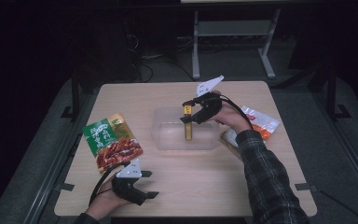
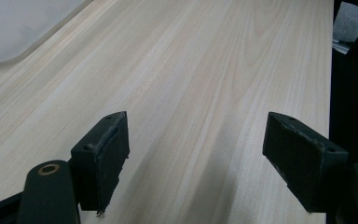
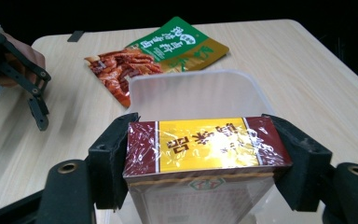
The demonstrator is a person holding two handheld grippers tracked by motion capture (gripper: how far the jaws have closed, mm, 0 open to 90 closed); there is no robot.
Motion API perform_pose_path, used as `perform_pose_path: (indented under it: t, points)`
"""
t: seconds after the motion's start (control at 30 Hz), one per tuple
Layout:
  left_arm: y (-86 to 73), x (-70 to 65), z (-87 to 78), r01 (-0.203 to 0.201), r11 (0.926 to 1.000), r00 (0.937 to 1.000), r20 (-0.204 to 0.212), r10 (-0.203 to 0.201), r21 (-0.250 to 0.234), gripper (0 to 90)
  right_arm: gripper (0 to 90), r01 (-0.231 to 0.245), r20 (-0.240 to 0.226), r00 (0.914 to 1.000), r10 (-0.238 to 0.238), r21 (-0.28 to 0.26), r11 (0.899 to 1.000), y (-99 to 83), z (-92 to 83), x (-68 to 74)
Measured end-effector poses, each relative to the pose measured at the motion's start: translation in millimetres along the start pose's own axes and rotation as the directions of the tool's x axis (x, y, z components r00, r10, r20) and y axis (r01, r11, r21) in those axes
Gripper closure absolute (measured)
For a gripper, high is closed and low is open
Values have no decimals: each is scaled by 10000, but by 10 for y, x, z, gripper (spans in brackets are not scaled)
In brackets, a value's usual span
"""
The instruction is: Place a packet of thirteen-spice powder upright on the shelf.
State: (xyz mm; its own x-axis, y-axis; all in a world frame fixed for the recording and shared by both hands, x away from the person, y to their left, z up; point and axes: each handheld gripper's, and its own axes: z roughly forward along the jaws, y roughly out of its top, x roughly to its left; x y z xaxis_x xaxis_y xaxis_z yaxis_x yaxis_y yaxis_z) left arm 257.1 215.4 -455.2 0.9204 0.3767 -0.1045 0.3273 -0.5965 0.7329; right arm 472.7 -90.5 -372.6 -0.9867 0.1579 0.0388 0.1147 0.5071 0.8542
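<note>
At table centre, the yellow and dark-red cellophane-wrapped box [image 1: 188, 127] stands upright inside the translucent plastic tub [image 1: 168, 135], clamped between the right gripper [image 1: 189, 112]'s jaws. At eight o'clock from the tub lies the green and red snack pouch [image 1: 110, 141]. Beyond it, at seven o'clock, the left gripper [image 1: 148, 184] rests with jaws wide apart, empty.

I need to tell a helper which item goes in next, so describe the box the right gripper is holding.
Find the clear tub mid-table. The box hangs upright over it, clamped in the right gripper. Unlike the flat pouches nearby, it is a slim maroon carton with a yellow label.
</note>
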Motion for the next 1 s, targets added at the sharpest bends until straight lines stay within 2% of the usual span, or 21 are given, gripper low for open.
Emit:
perform_pose_path:
  t: [0.3, 0.37, 0.63, 0.73, 0.87, 1.0]
  points:
    - [2, -5, 8, -14, 10000, 10000, 67, 14, 61, 222, 302, -87, 31, 10000, 86, 448, 9990, -111, 84, -21]
    - [3, -5, 7, -17, 10000, 10000, 75, 17, 64, 222, 302, -166, 9, 9999, 166, 476, 9987, -114, 89, -18]
    - [5, -10, 18, -25, 10000, 9999, 120, 24, 82, 223, 297, 35, 62, 10000, -41, 988, 9951, -128, 146, -12]
    - [4, -7, 25, -57, 9999, 9998, 183, 54, 132, 222, 290, -111, 61, 9999, 104, 1142, 9934, -137, 148, -21]
    - [9, -9, 28, -55, 9999, 9998, 201, 52, 155, 219, 273, -254, 49, 9997, 251, 984, 9948, -132, 138, -22]
    - [13, 1, 20, -53, 9999, 9999, 152, 50, 165, 213, 234, -479, 310, 9985, 455, 795, 9957, -93, 81, -2]
